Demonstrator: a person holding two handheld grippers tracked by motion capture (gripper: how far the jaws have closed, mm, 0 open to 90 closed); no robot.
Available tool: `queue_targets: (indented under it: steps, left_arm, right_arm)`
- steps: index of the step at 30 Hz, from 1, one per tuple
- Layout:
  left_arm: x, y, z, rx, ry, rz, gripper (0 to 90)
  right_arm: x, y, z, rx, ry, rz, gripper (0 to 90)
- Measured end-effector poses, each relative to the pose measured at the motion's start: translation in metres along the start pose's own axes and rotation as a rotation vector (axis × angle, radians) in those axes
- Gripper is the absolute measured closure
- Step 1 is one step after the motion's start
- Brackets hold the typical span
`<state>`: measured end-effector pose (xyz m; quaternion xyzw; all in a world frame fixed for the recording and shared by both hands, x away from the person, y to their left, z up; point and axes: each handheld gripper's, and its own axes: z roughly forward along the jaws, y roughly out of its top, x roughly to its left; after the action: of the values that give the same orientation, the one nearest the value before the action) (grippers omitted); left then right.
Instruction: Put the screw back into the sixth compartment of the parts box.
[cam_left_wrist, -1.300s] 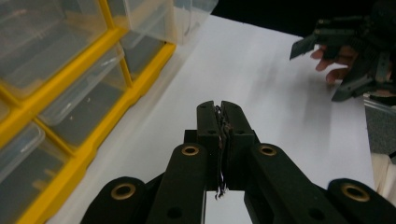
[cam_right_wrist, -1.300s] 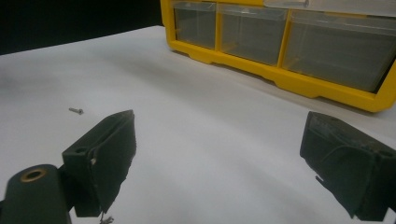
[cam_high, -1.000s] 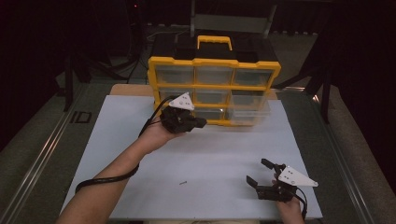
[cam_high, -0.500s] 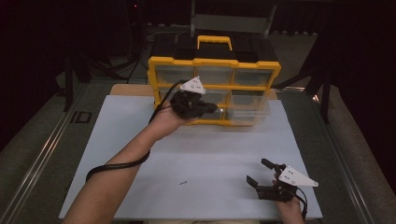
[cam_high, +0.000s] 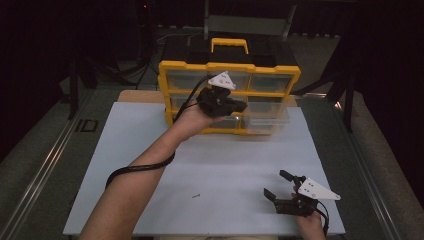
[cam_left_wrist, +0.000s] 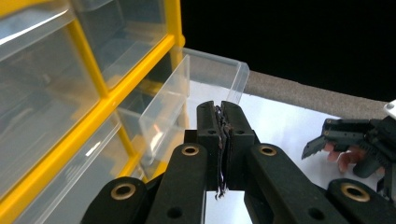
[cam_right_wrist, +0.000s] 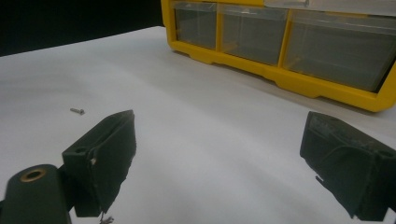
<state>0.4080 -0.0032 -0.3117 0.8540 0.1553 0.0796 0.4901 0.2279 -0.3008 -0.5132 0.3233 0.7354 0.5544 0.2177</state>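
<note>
The left tongs (cam_high: 239, 106) are hovering clamped together, empty, beside the open drawer (cam_high: 267, 117) of the yellow organizer (cam_high: 230, 69). At five o'clock on the bench (cam_high: 125, 150), the right tongs (cam_high: 278, 186) are resting wide open, empty.

glossy yellow plastic cabinet (cam_high: 227, 67), clear drawers (cam_left_wrist: 187, 93), matt sheet (cam_high: 230, 165)

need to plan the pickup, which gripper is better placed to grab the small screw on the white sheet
Right. The right gripper rests open on the sheet near the screw; the left gripper is shut, up at the drawer cabinet.

left gripper (cam_high: 239, 106): black, brass-ringed pivots, grey three-cornered plate, black cable | right gripper (cam_high: 278, 185): black, frayed pads | forearms bare, no sleeves
</note>
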Motion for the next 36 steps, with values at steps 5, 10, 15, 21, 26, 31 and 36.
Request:
queue_targets:
  steps: [5, 10, 15, 21, 26, 31, 36]
  left_arm:
    - [0.000, 0.010, 0.010, -0.022, -0.004, -0.003, 88.7]
    - [-0.001, 0.015, 0.024, -0.011, -0.010, -0.002, 88.7]
    - [0.000, 0.018, 0.042, 0.004, -0.011, -0.013, 88.7]
    - [0.000, 0.020, 0.061, 0.032, 0.010, -0.025, 88.6]
    - [0.002, 0.017, 0.072, 0.075, 0.037, -0.039, 88.6]
    - [0.007, 0.014, 0.079, 0.117, 0.064, -0.066, 88.6]
    - [0.009, 0.011, 0.087, 0.168, 0.059, -0.079, 88.5]
  right_arm:
    - [0.000, 0.000, 0.000, 0.002, 0.001, -0.001, 10.6]
    - [0.000, 0.000, -0.001, 0.000, 0.000, 0.001, 10.6]
    - [0.000, 0.000, 0.000, 0.003, 0.005, 0.001, 10.5]
    - [0.000, 0.000, -0.001, -0.001, 0.004, 0.001, 10.5]
    - [0.000, 0.000, -0.001, -0.004, 0.006, 0.002, 10.6]
    - [0.000, 0.001, -0.001, -0.004, 0.008, 0.002, 10.5]
    - [0.000, 0.001, -0.002, -0.004, 0.008, 0.003, 10.5]
